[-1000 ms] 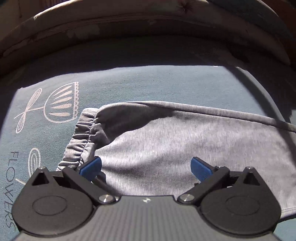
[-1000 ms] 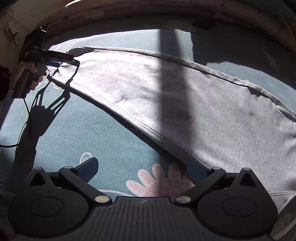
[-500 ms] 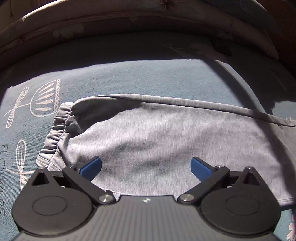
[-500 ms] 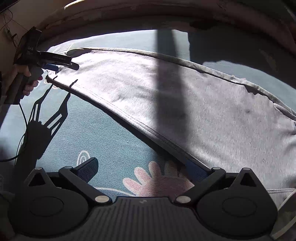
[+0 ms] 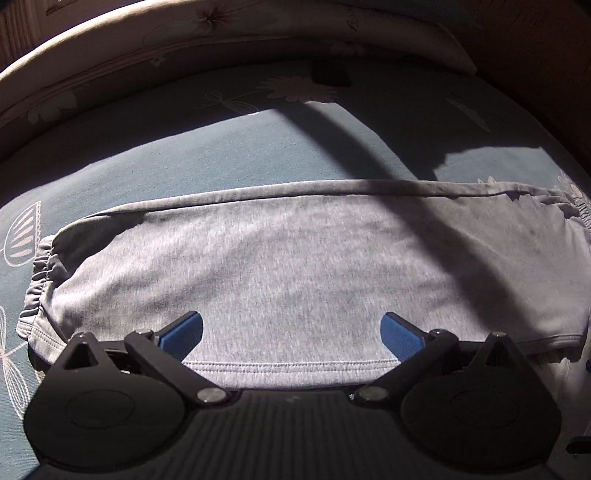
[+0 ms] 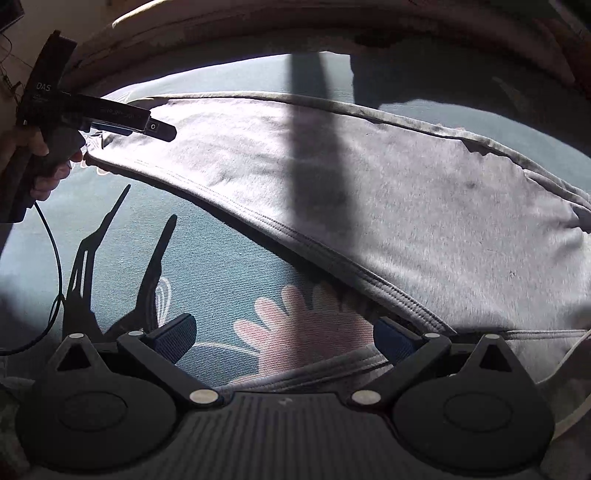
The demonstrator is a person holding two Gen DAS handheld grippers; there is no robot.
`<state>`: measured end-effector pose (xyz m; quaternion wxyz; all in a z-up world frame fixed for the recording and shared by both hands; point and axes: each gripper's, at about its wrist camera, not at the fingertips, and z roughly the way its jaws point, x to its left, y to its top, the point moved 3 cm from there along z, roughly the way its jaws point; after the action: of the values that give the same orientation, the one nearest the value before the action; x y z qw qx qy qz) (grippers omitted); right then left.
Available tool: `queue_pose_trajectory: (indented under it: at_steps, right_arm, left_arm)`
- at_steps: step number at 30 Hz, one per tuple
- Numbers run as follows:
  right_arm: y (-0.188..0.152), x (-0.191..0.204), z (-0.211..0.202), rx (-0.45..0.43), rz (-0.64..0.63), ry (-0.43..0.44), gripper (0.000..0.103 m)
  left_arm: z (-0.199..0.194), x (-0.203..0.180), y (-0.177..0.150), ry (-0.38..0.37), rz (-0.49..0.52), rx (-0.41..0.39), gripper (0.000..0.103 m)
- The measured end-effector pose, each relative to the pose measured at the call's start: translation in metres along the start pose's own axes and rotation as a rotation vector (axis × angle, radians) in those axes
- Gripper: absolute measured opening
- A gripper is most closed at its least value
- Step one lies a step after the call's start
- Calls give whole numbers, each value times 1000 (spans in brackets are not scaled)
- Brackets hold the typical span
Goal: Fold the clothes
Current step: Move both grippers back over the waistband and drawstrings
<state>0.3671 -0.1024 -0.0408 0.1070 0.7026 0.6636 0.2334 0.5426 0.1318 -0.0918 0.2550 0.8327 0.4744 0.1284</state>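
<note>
1. Grey garment (image 5: 295,258) lies spread flat on the blue flower-print bed (image 5: 221,155), sunlit and crossed by shadows.
2. My left hand-held gripper (image 5: 291,330) hovers over its hem, fingers spread.
3. My right hand-held gripper (image 6: 284,334) gapes at the stitched edge, possibly touching it.

Bedroom in a home: sunlit bed with a blue flower-printed sheet (image 5: 229,155), a pale floral pillow (image 5: 229,33) along its far edge, grey garment (image 5: 295,266) spread on top.
</note>
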Motion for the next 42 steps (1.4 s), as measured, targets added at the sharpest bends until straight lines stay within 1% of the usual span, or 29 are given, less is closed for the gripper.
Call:
queue_pose_trajectory:
  at_steps: [2,3,5,7,10,11,16,17,18,19,20,23,25,27,28,29,31,33,35,37,39,42]
  right_arm:
    - [-5,2,-3,0,3,26,103]
    - [-7,3,-5,-1,2,39,103]
    - [-11,5,-12,-12,-22,60,103]
    - [-16,6,-21,-35,-57,71,103]
    - [-26,-4,-34,-49,-94,70,103]
    - [-31,-9,-39,-52,-98,71,103]
    - [-57,-42,-60,-53,-110,63,103]
    - [-62,-51,-64,-54,-106,56,103]
    - [-68,-61,-69,-58,-102,48,103]
    - [-74,-72,-73,-61,-94,43,103]
    - [-79,-82,-77,-63,-82,34,103]
    - [-93,-110,-85,-68,-41,0,103]
    - [-101,-132,-91,-65,2,-30,103]
    - [-107,-148,-96,-67,36,-41,103]
    - [-109,-157,-99,-71,51,-43,103]
    - [-112,-165,-102,-74,66,-44,103]
    - [-114,-180,-106,-82,76,-51,103]
    - [-114,-190,-108,-87,79,-59,103]
    - [-114,-199,-109,-94,90,-63,103]
    - [-116,-206,-110,-96,102,-60,103]
    - [-120,-211,-110,-90,104,-58,103]
    - [-129,-219,-110,-73,85,-62,103]
  left_arm:
    - [-11,-12,-2,-2,18,5,102]
    - [-16,-18,-3,-11,10,9,102]
    - [-21,-31,-4,-52,-12,16,102]
    - [-18,-53,0,-93,-15,34,102]
    - [-5,-103,11,-155,26,22,102]
    - [3,-127,14,-173,54,7,102]
    - [39,-221,13,-223,186,-28,102]
    - [45,-239,7,-213,237,-42,102]
    - [51,-249,2,-200,270,-47,102]
    - [56,-256,-4,-187,297,-50,102]
    - [62,-260,-9,-171,299,-28,102]
    - [72,-245,-27,-117,231,67,102]
    - [68,-235,-31,-94,205,97,102]
    - [59,-233,-27,-50,196,141,102]
    - [53,-234,-23,-28,191,151,102]
    - [46,-239,-17,-30,189,142,102]
    - [33,-259,-4,-58,183,105,102]
    - [22,-287,4,-127,163,75,102]
    - [15,-321,3,-242,130,70,102]
    - [14,-351,-7,-361,112,96,102]
    - [18,-374,-20,-410,106,122,102]
    - [34,-393,-37,-429,103,164,102]
